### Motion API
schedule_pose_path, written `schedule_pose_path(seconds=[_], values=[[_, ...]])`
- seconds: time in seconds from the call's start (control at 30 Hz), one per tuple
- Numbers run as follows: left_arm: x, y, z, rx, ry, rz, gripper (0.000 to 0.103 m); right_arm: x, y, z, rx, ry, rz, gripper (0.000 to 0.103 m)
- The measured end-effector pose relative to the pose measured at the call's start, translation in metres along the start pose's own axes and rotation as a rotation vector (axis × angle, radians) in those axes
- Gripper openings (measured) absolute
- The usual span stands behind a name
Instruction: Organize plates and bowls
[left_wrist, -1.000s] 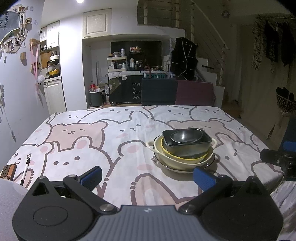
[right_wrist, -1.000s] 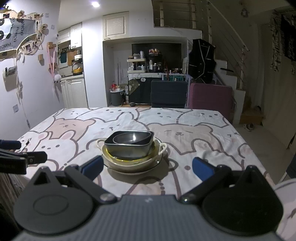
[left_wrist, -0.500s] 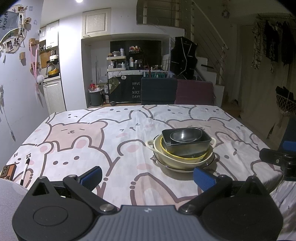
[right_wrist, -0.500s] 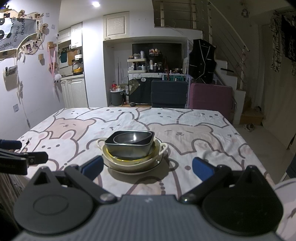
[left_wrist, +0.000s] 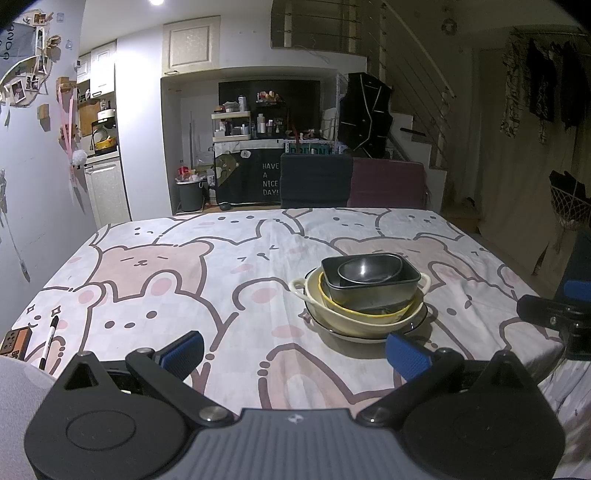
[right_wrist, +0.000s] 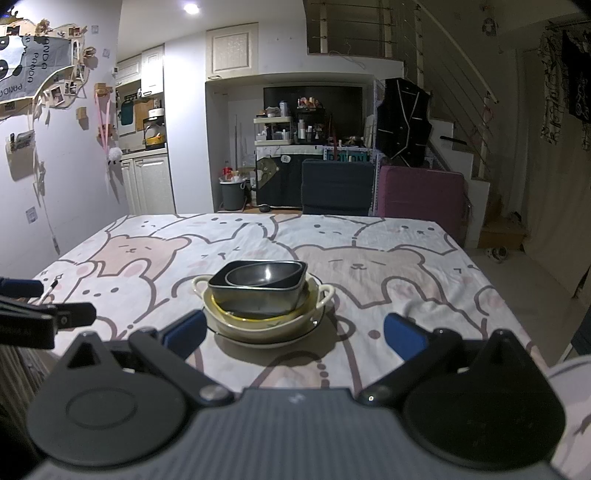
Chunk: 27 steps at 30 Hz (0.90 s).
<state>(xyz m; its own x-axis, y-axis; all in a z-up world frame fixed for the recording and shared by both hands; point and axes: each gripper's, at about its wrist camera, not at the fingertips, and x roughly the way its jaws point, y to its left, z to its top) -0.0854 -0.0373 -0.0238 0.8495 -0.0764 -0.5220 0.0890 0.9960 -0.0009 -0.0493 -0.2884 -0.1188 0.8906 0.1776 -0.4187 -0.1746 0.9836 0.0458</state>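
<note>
Both empty hand-held grippers (left_wrist: 294, 350) near stacked bowls (left_wrist: 364, 299)

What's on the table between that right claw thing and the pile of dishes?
Nothing. In the right wrist view, only bare bear-print tablecloth lies between the open right gripper and the stack of bowls.

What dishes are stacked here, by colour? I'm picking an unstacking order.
Dark grey: 2, round bowl inside rectangular dish
Yellow: 1, yellow bowl
Cream: 1, two-handled bowl
Dark-rimmed: 1, bottom plate
Total: 5
</note>
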Motion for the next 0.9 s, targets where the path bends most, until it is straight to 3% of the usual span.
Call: schedule_pose_path(seconds=[0.9], values=[[0.0,-0.0018,-0.0006,0.008,-0.002,-0.008,0.103,0.0011,-0.0001,-0.0007,-0.003,0.001,0.002,0.103]])
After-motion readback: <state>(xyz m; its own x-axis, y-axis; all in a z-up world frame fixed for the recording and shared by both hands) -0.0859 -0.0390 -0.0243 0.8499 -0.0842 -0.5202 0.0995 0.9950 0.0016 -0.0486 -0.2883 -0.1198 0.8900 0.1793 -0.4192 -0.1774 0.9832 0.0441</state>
